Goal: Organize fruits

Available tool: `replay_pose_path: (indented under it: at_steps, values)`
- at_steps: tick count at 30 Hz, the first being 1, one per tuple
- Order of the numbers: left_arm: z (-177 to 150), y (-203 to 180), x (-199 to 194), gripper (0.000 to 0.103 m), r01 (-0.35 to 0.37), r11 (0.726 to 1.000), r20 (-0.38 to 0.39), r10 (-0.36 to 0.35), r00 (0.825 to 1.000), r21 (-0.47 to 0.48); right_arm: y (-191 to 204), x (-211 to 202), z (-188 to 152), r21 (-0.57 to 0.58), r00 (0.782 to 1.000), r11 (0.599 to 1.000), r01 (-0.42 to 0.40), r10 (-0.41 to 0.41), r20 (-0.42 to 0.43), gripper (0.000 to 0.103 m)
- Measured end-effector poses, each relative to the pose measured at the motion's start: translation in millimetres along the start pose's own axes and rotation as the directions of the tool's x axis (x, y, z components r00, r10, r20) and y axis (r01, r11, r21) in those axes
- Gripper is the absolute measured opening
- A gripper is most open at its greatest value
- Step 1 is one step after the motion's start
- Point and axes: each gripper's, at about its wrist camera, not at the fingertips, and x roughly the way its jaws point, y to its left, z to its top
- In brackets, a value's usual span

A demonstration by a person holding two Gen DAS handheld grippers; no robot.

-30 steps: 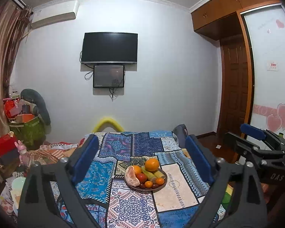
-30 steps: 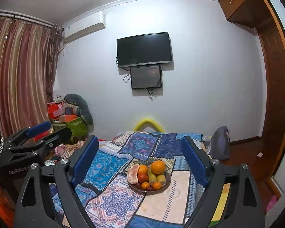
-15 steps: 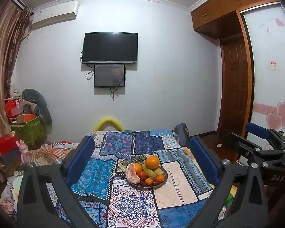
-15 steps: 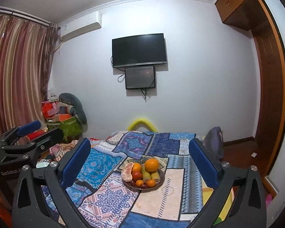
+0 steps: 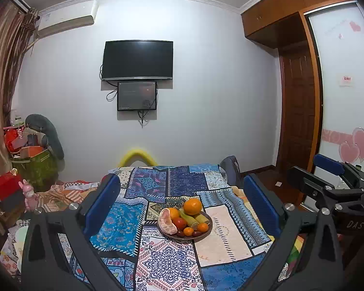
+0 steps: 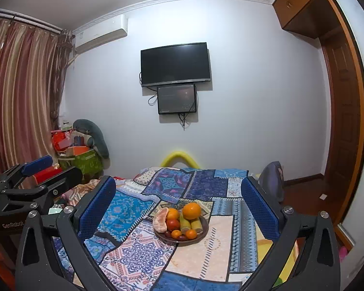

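Observation:
A dark brown bowl [image 5: 201, 235] full of fruit sits on a patchwork cloth. It also shows in the right wrist view [image 6: 205, 231]. In it lie a large orange [image 5: 192, 206], a peeled pomelo piece [image 5: 166, 221], a red fruit [image 5: 179, 222], yellow-green corn pieces [image 5: 190, 218], small tangerines and dark dates. My left gripper [image 5: 182, 206] is open and empty, well short of the bowl. My right gripper [image 6: 178, 205] is open and empty, also short of the bowl. Each gripper shows at the edge of the other's view.
The patchwork cloth [image 5: 167, 262] covers a table or bed. A TV [image 5: 137, 60] hangs on the far wall. Boxes and a plush toy [image 5: 31, 160] pile at the left. A grey bag [image 6: 272, 179] and a wooden door [image 5: 297, 111] are at the right.
Both grippers have opened a little wider and pulled back slightly. The right wrist view has shifted, so the bowl sits more central. The fruit has not moved.

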Motion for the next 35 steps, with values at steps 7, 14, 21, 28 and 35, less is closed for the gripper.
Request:
replay_pose_path:
  at_steps: [7, 14, 21, 28, 35]
  values:
    - [0.6, -1.8, 1.2, 0.103, 0.007, 1.0, -0.004, -0.007, 1.0, -0.001, -1.9, -1.3, 2.2, 0.003, 1.0, 1.0, 0.002, -0.002, -0.002, 0.103]
    - [2.0, 0.2, 5.0, 0.103, 0.015, 1.0, -0.01, -0.015, 1.0, -0.007, -3.0, -1.5, 2.2, 0.004, 1.0, 1.0, 0.003, -0.003, 0.0, 0.103]
    - [-0.3, -0.2, 8.5, 0.103, 0.035, 0.999, -0.033, -0.036, 0.999, -0.007, -3.9, -1.8, 3.1, 0.006, 1.0, 1.0, 0.005, -0.005, 0.001, 0.103]
    - [0.5, -1.2, 8.3, 0.103, 0.046, 0.999, -0.03, -0.047, 0.998, -0.007, -5.4, -1.4, 3.2, 0.009, 1.0, 1.0, 0.007, -0.007, -0.002, 0.103]
    - [0.3, 1.1, 11.9, 0.103, 0.052, 0.998, -0.04, -0.053, 0.998, -0.018, -7.3, 1.8, 1.7, 0.013, 1.0, 1.0, 0.013, -0.013, -0.01, 0.103]
